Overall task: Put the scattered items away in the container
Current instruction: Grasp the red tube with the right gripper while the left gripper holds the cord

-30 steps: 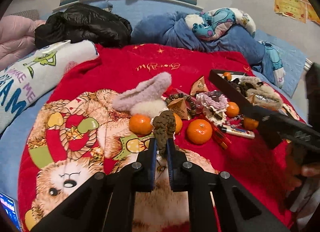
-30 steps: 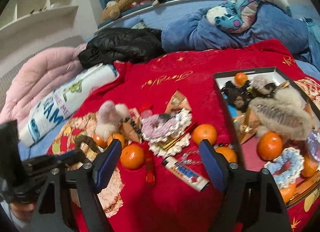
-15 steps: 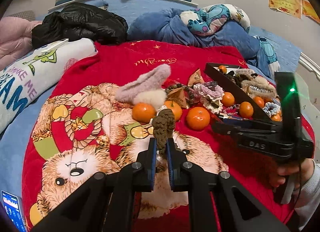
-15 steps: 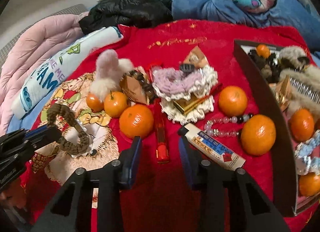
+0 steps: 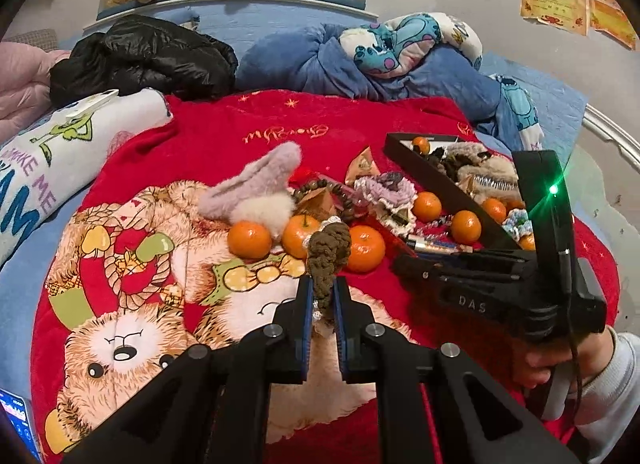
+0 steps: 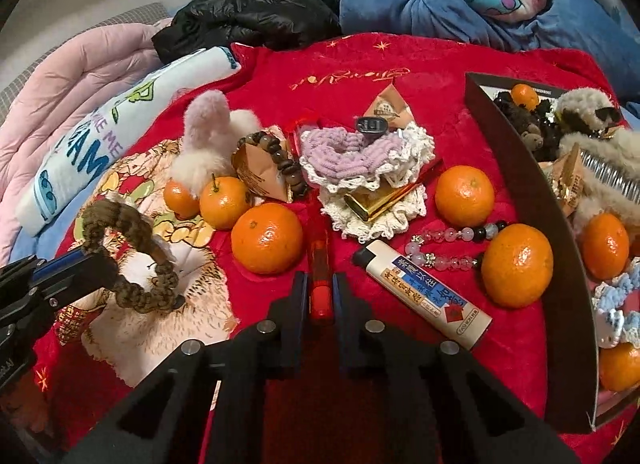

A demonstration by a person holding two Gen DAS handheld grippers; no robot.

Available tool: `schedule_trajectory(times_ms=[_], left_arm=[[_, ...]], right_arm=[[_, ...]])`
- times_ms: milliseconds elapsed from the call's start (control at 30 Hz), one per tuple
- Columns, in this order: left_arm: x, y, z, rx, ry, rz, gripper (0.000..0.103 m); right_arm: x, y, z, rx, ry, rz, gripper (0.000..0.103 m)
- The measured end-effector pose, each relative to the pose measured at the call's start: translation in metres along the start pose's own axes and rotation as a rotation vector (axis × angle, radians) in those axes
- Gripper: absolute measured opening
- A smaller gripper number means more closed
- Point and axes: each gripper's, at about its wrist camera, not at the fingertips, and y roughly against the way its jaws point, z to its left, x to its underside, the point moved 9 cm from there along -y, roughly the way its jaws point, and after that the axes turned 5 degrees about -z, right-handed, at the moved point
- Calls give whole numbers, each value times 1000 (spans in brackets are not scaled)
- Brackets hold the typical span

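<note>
Now red lighter (image 6: 320, 284) squeezed between right tool (image 6: 320, 296) pads.

Left gripper (image 5: 321, 298) clamped on the brown scrunchie (image 5: 328, 254); right gripper (image 6: 321, 296), jaws just closed, pinching the red lighter (image 6: 320, 276).

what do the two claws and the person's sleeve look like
Both claws are matte black plastic with blue pads and silver bolts: left claw, right claw. The right one's body carries white "DAS" lettering, a lit green LED and a thin black cable. The sleeve is light grey.
</note>
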Motion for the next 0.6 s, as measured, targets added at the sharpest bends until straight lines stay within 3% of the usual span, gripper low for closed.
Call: schedule_trajectory(times_ms=[600], left_arm=[[-14,8,-34,62,-13,-41,11]], right_arm=[[-6,47,-28,-22,-79,-88,12]])
